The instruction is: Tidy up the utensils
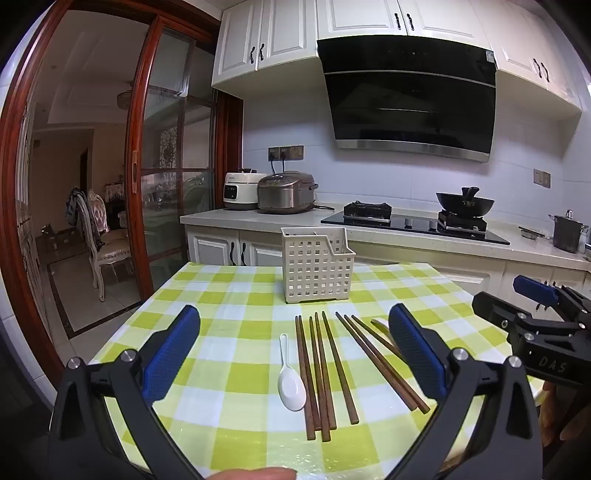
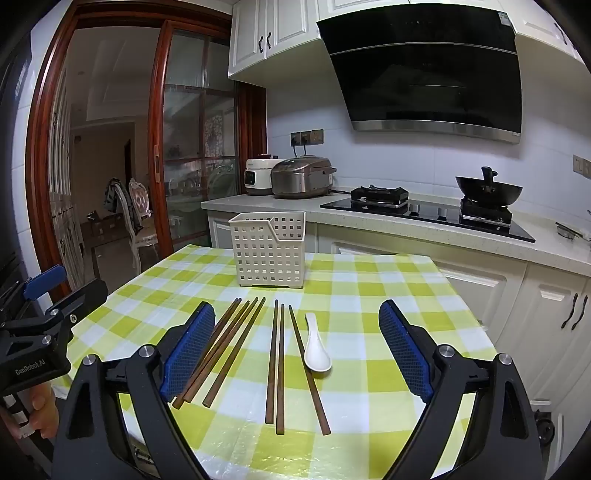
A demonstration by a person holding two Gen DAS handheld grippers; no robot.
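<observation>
**Utensils loose on table, holder upright**

A cream perforated utensil holder (image 1: 317,266) stands upright near the table's far edge, roughly central, with an inner divider visible. Two groups of dark brown wooden chopsticks lie flat nearer the front edge: one group (image 1: 319,373) roughly parallel, one group (image 1: 380,360) fanned diagonally. One white ceramic spoon (image 1: 290,380) and another white spoon (image 2: 317,350) flank them, bowls toward the front edge.

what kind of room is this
A home kitchen, most likely: a gas stove under a range hood, rice cookers on the counter, white cabinets.
</observation>
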